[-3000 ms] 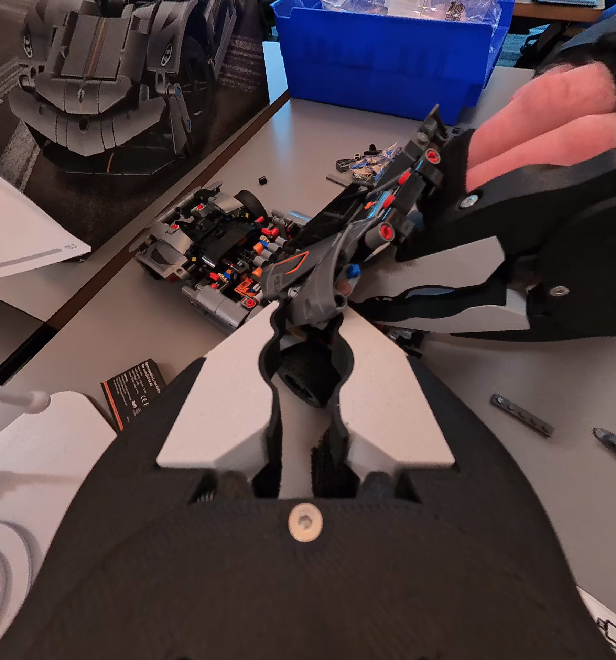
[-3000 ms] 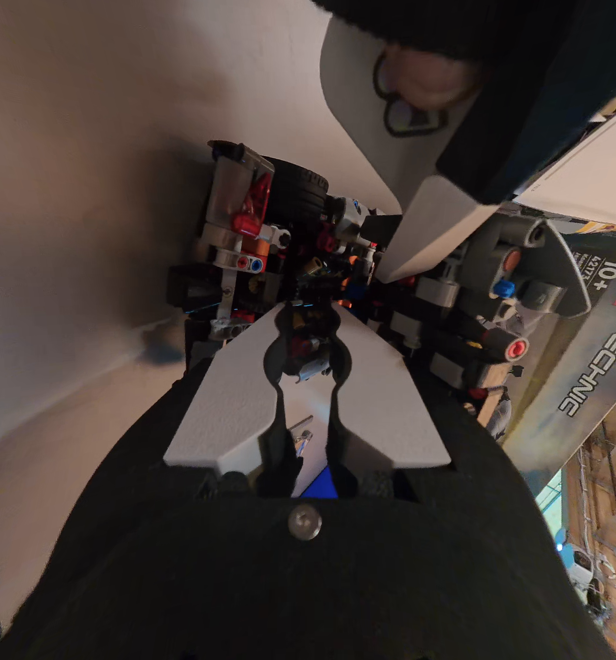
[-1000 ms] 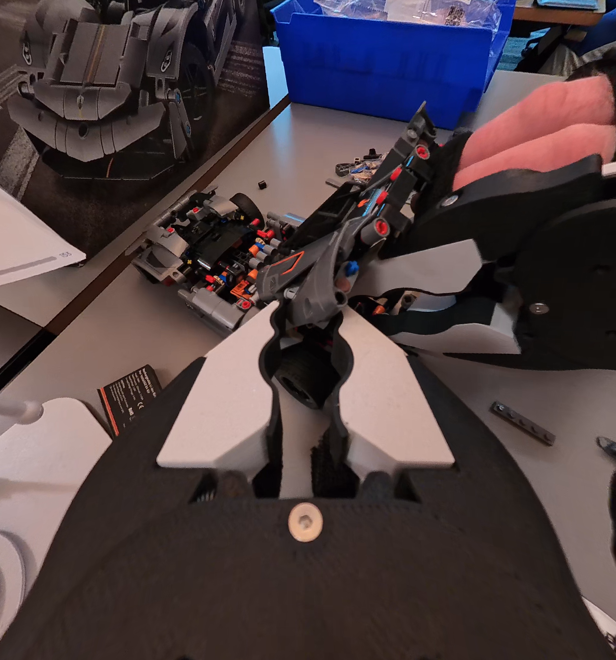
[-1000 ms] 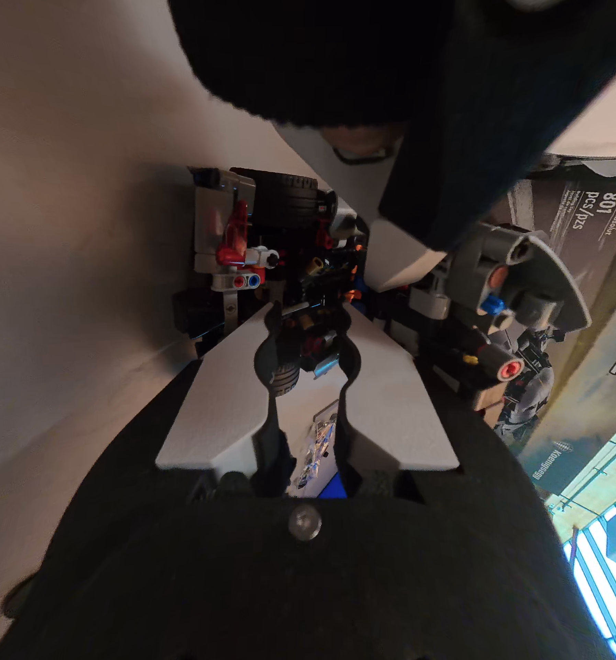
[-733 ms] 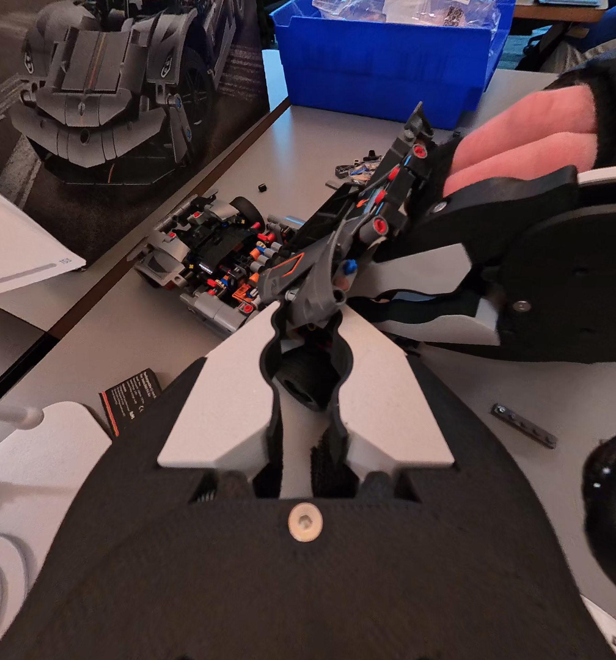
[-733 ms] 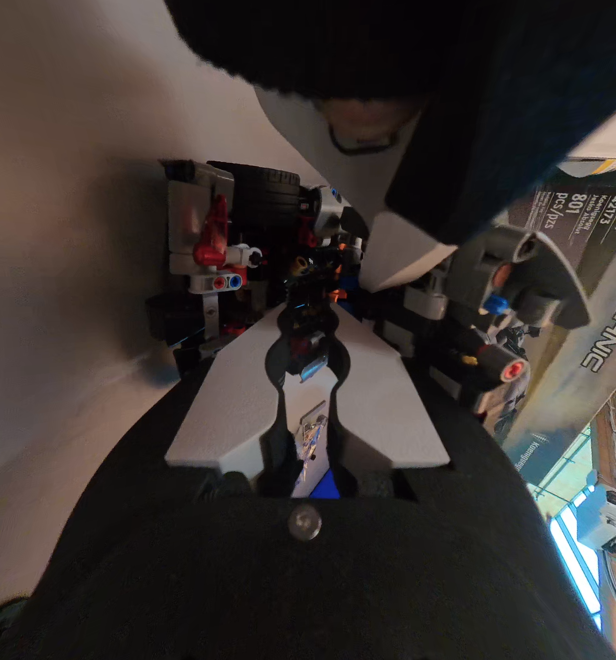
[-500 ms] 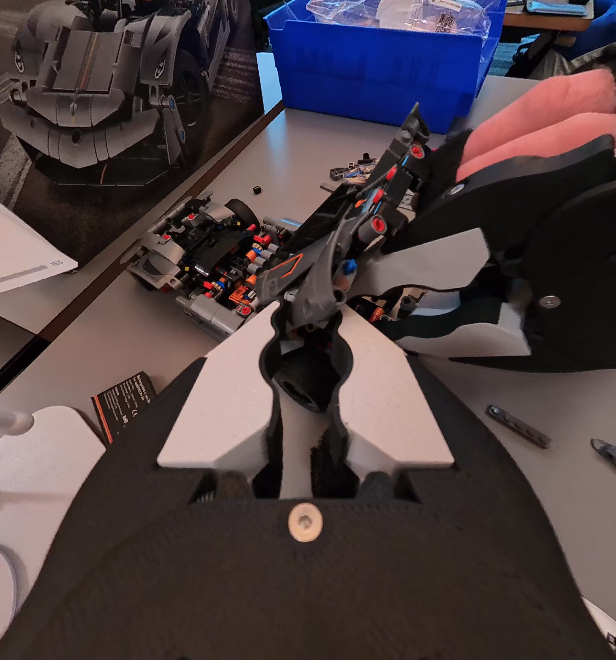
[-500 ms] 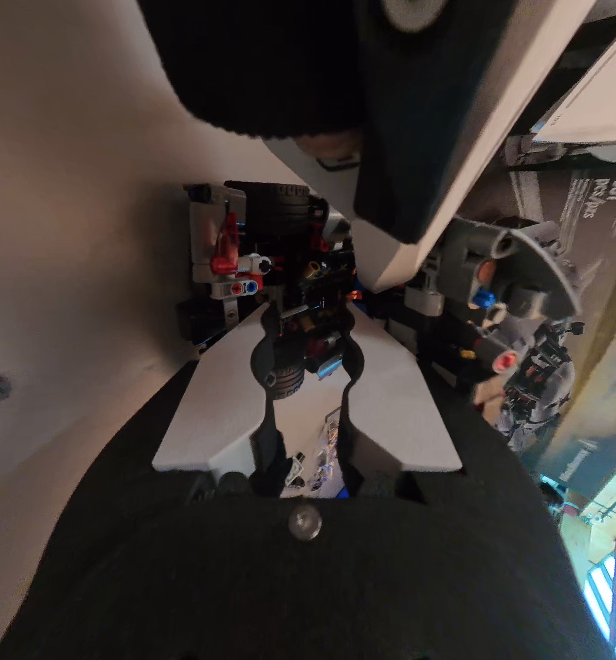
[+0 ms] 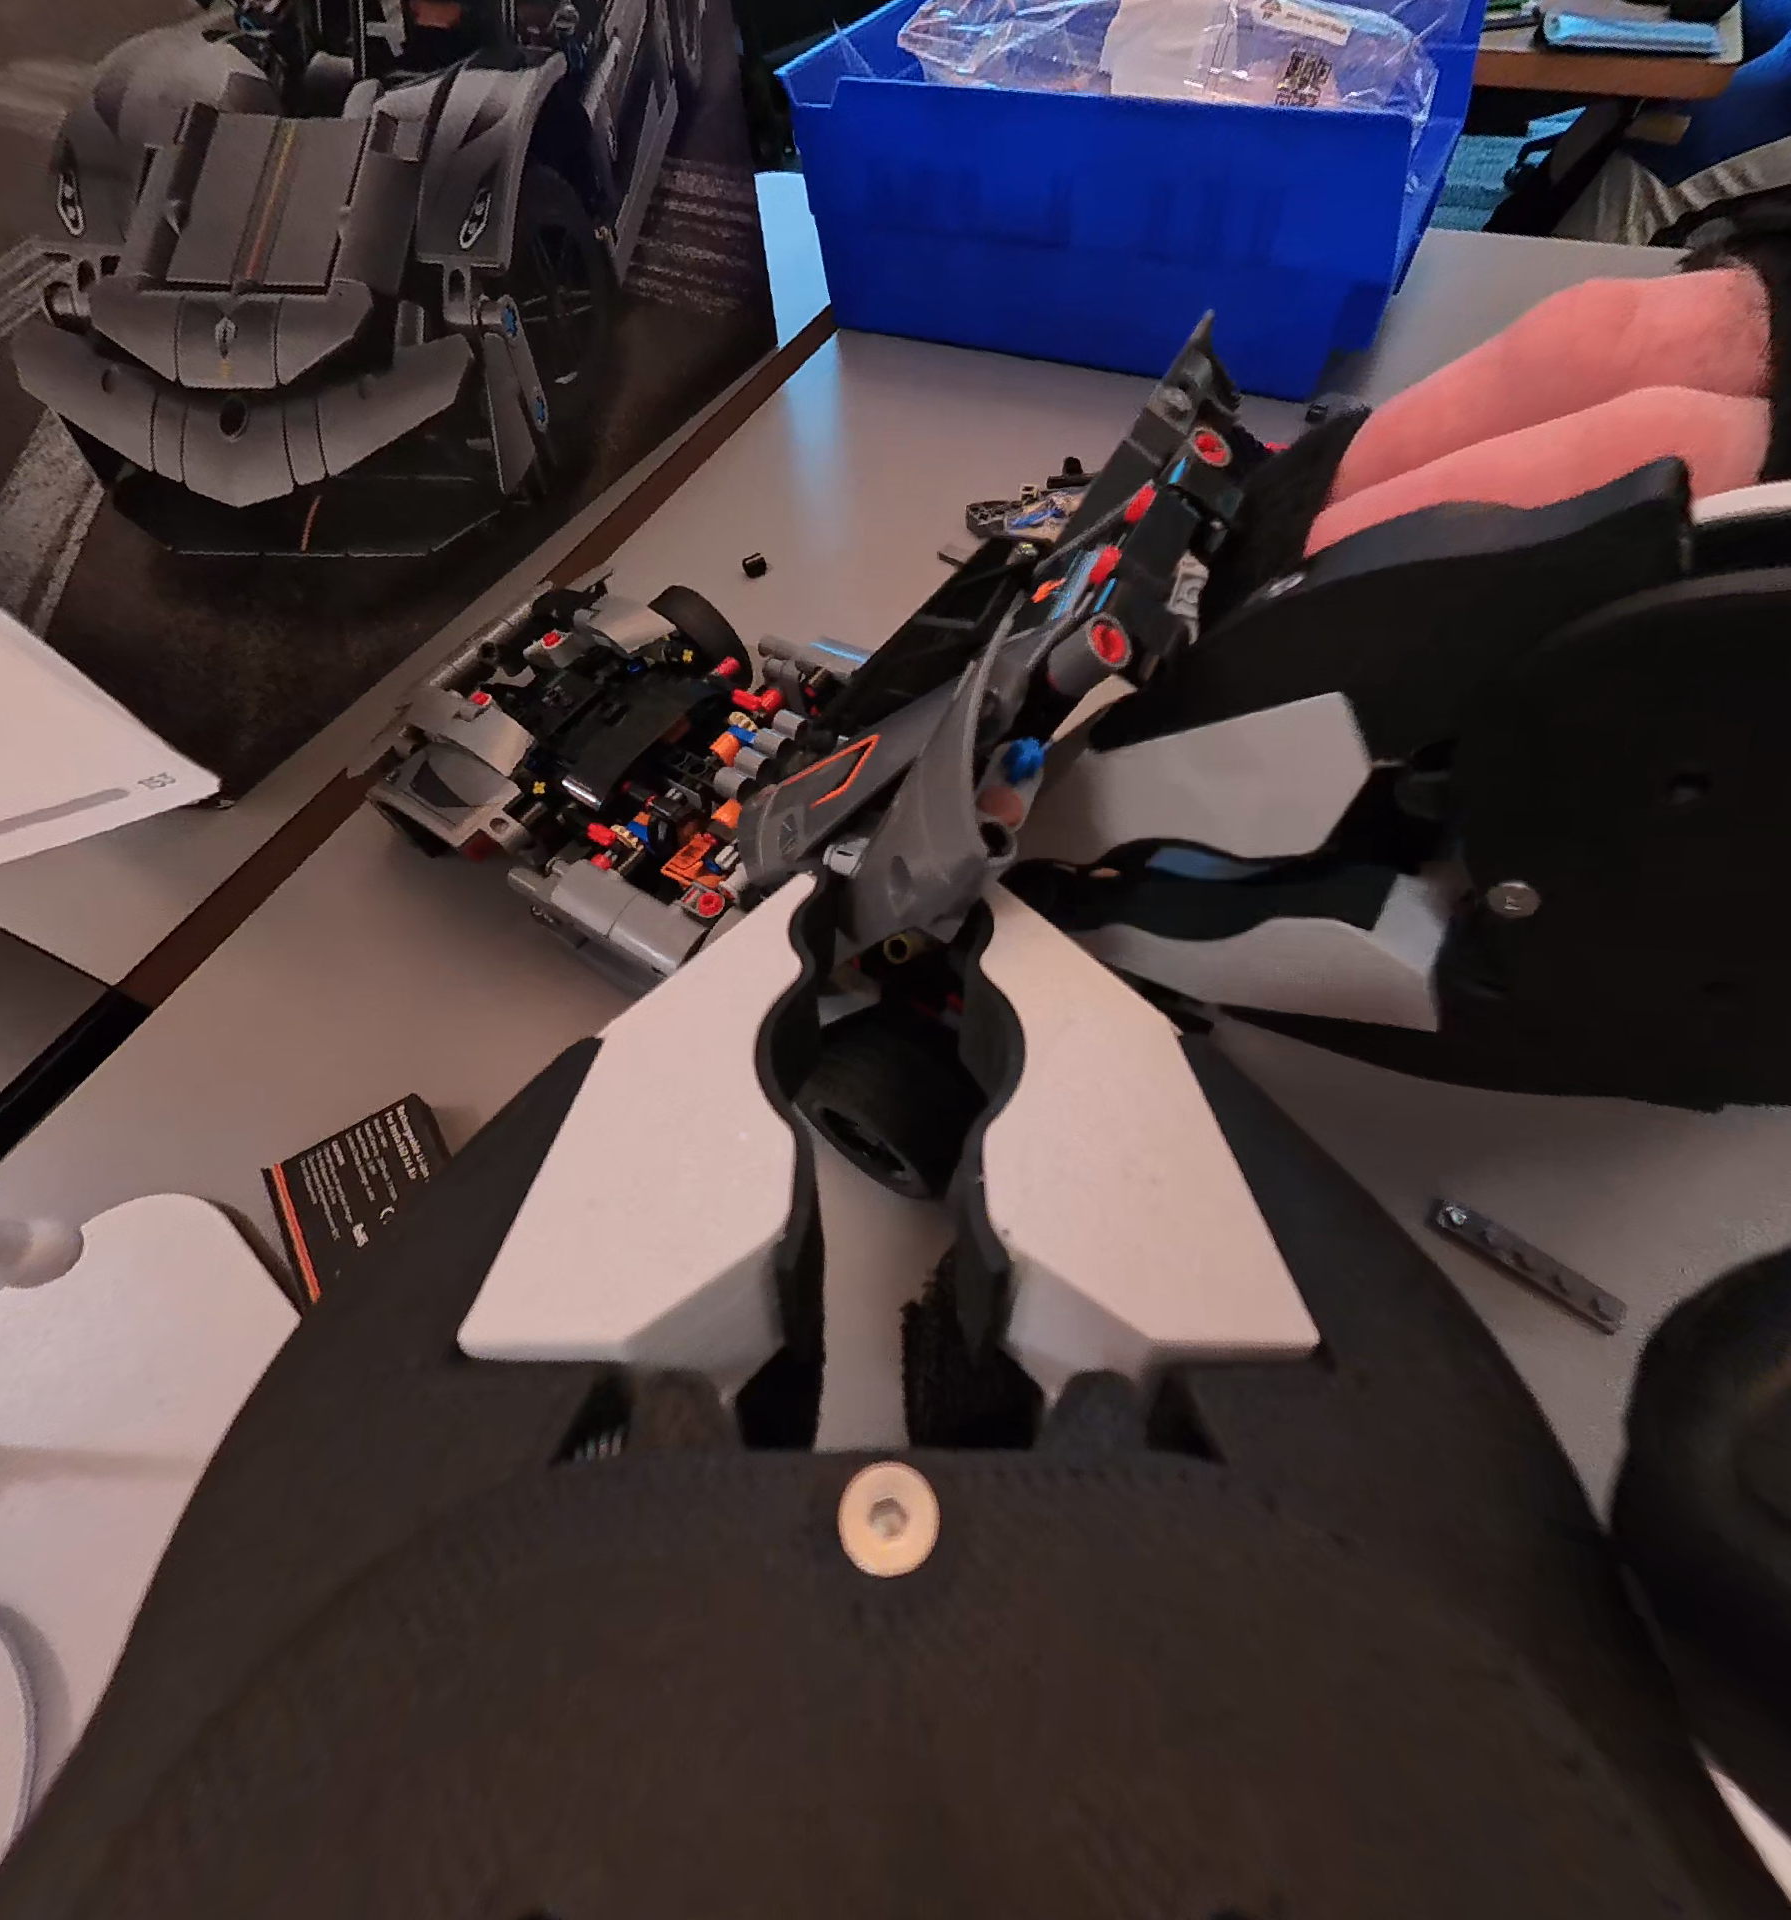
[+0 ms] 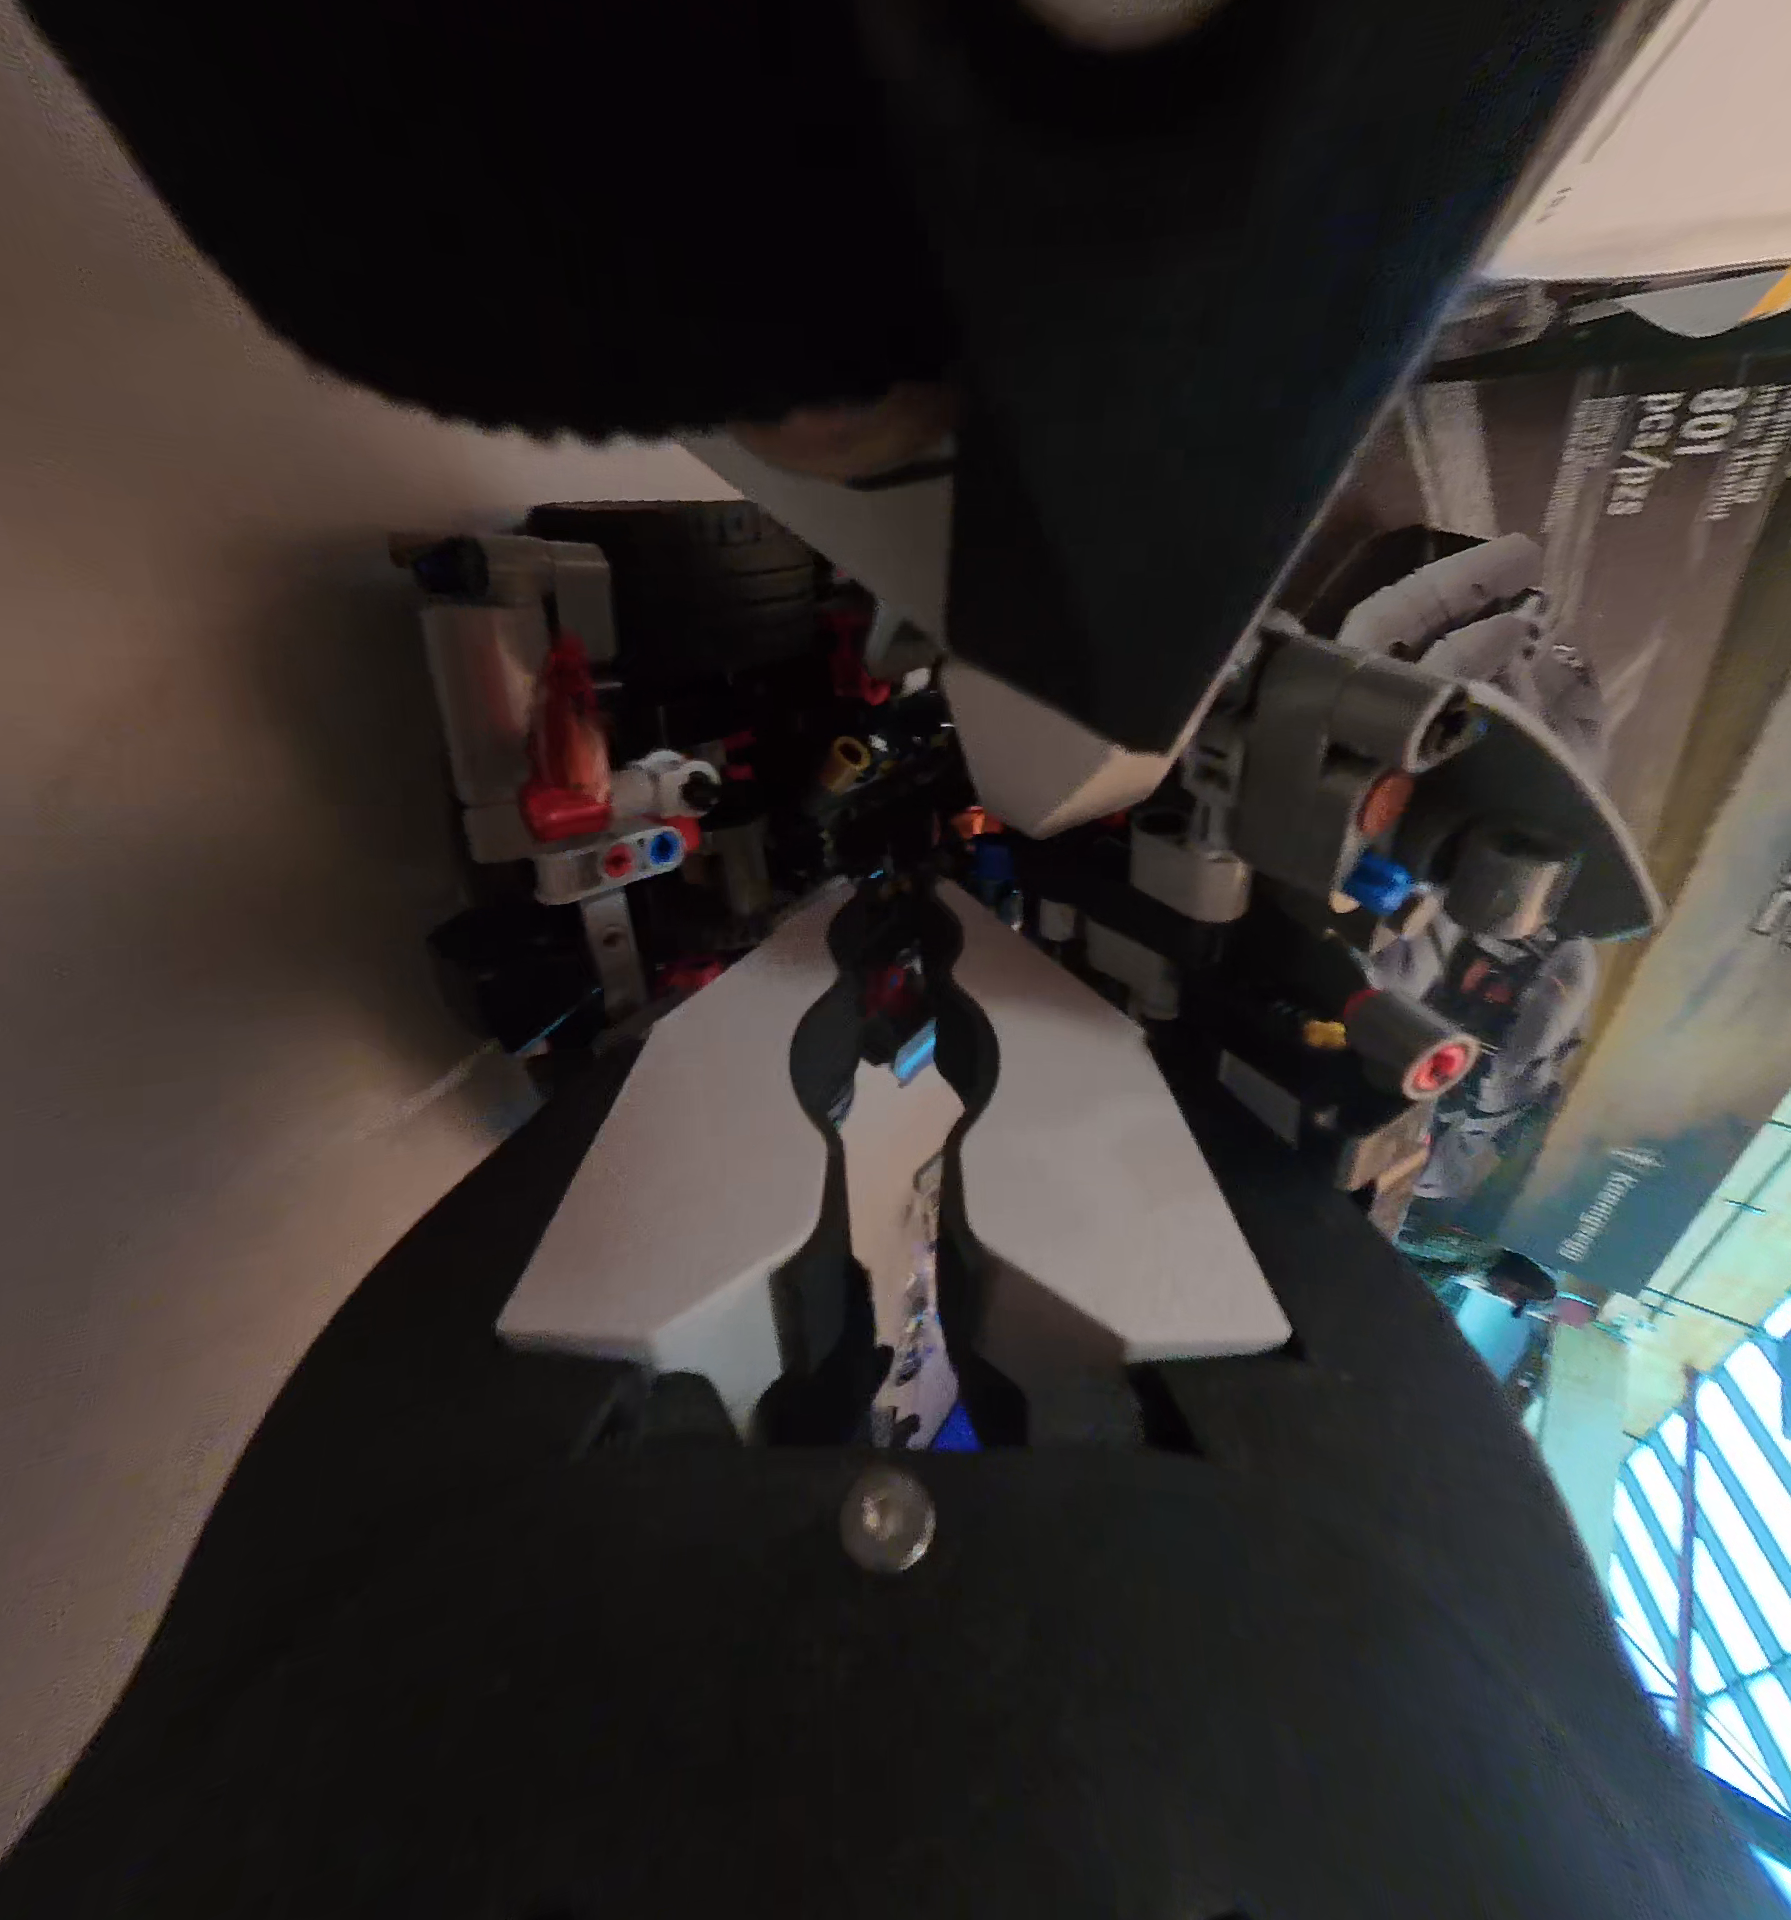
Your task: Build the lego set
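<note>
Evidently, both the left hand-held gripper [image 9: 886, 914] and the right hand-held gripper [image 10: 891, 914] are clenching the half-built dark grey plastic lego car [image 9: 984, 727] at frame centre, tilted above the grey worktop [image 9: 849, 457], bodywork remaining.

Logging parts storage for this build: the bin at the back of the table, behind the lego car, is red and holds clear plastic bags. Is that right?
Not quite: the bin is blue, not red, as the left wrist view shows. It does stand at the back of the table, behind the lego car, and holds clear plastic bags.
</note>
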Demonstrator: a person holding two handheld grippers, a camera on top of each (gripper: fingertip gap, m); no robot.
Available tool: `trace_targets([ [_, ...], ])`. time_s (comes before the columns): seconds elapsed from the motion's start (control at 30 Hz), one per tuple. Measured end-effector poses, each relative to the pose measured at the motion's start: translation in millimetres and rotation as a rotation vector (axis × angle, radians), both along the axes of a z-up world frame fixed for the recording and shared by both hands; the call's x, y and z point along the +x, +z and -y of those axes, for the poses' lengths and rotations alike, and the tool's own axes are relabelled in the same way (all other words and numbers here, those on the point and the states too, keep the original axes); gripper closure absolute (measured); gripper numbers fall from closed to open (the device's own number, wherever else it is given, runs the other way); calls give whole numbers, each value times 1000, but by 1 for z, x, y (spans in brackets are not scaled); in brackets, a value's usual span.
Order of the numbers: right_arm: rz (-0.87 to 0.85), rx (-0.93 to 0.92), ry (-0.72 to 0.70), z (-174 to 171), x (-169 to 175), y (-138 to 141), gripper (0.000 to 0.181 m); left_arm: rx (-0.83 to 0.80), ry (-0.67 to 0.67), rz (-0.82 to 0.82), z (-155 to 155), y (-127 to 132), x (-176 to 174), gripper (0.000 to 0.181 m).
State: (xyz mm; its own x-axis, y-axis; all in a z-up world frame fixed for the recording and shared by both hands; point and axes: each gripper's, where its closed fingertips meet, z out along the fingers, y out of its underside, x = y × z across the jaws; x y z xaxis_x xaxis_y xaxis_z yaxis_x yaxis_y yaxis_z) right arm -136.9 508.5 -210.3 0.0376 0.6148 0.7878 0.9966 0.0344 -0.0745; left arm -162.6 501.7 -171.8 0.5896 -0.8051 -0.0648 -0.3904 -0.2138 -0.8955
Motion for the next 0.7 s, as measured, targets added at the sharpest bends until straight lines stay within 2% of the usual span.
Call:
trace_targets([
  [0.17,-16,11,9,-5,4,8,181,3,3,-2,-1,1,0,162],
  [0.33,-174,-147,34,19,-2,5,181,0,0,-2,0,0,2,161],
  [0.53,-404,-273,-106,26,9,-8,180,3,1,-11,4,0,6,161],
  [0.63,-471,-249,-164,23,16,-3,166,-5,-3,-1,7,1,9,161],
  [0.7,-521,-265,-183,24,16,-1,163,-14,-5,4,9,2,12,161],
])
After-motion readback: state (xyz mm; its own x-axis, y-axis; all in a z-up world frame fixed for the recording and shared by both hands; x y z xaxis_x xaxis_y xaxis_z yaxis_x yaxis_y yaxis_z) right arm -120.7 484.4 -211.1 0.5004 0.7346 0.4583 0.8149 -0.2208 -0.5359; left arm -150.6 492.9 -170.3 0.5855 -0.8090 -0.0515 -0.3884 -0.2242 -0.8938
